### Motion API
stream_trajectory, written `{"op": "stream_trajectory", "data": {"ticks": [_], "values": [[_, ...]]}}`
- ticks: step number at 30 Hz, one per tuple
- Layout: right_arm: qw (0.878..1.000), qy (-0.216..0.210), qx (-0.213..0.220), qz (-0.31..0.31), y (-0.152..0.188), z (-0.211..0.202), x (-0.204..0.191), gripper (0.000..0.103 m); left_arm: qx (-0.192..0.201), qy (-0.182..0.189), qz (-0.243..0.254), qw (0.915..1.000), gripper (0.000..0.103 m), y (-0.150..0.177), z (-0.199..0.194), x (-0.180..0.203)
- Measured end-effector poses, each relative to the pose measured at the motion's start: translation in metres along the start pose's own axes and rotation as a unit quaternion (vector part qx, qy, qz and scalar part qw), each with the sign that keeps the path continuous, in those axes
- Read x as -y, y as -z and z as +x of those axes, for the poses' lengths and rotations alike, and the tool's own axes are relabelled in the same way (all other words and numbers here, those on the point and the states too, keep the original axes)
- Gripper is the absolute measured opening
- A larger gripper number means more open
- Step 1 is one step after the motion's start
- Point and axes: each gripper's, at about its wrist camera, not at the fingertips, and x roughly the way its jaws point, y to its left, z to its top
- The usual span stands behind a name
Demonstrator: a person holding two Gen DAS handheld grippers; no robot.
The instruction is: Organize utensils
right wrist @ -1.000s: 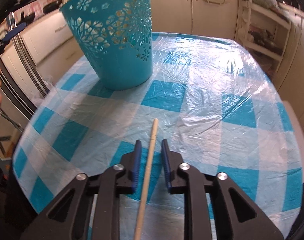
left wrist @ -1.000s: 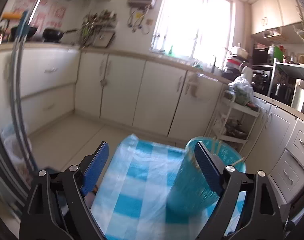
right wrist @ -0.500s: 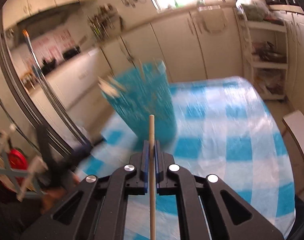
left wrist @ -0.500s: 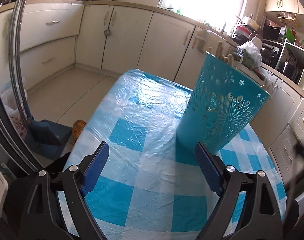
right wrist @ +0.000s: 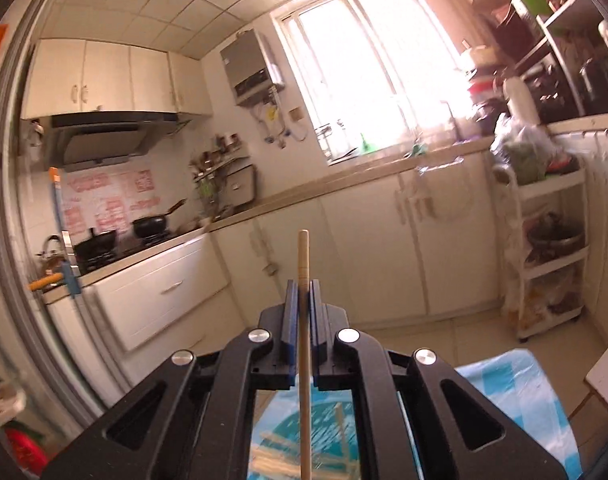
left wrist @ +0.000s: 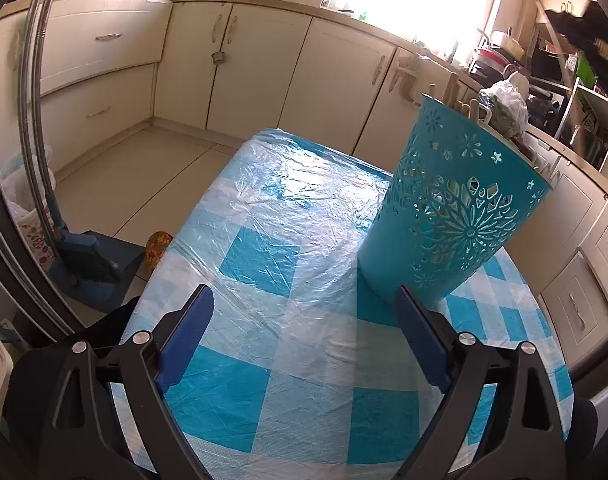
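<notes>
Chopstick [right wrist: 303, 264] pinched upright between the pressed-together blue pads of the right gripper [right wrist: 303, 292], tip poking out ahead, lower end running down over the open mouth of the teal basket [right wrist: 323, 436] underneath. More sticks lying inside that basket. Over on the other side, left gripper [left wrist: 304, 308] spread wide, nothing between the pads, hovering above the blue-checked table cover [left wrist: 264, 256]. Teal basket [left wrist: 455, 208] standing upright on the cover, just beyond the right-hand pad.

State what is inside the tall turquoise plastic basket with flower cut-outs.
The turquoise plastic basket holds pale wooden sticks, visible through its open top and poking above its rim. Its wall hides their lower ends and the bottom.
</notes>
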Motion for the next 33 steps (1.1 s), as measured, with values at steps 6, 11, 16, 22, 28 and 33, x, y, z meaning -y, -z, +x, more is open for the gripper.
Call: {"op": "stream_trajectory", "data": {"ticks": [6,11,16,22,28,33], "values": [[0.997,0.063,-0.026,-0.022,0.038,0.029,0.011,0.006,0.0,-0.007,0.005,1.0,0.09,0.0,0.0,0.002],[0.996,0.062,-0.057,-0.03,0.063,0.022,0.018,0.007,0.0,-0.011,0.013,0.9998,0.091,0.0,0.0,0.006],[0.996,0.049,-0.074,-0.028,0.071,0.006,0.022,0.022,0.0,-0.022,0.028,0.9994,0.093,0.001,-0.004,0.011],[0.993,0.023,-0.118,-0.004,0.073,-0.06,0.017,0.05,-0.004,-0.037,0.063,0.9973,0.095,-0.004,-0.032,0.024],[0.984,0.059,-0.168,0.015,0.074,-0.122,0.009,0.089,-0.005,-0.059,0.083,0.9948,0.095,-0.022,-0.083,0.042],[0.977,0.096,-0.189,-0.005,0.058,-0.163,-0.011,0.096,0.021,-0.05,0.097,0.9938,0.096,-0.032,-0.145,0.056]]}}
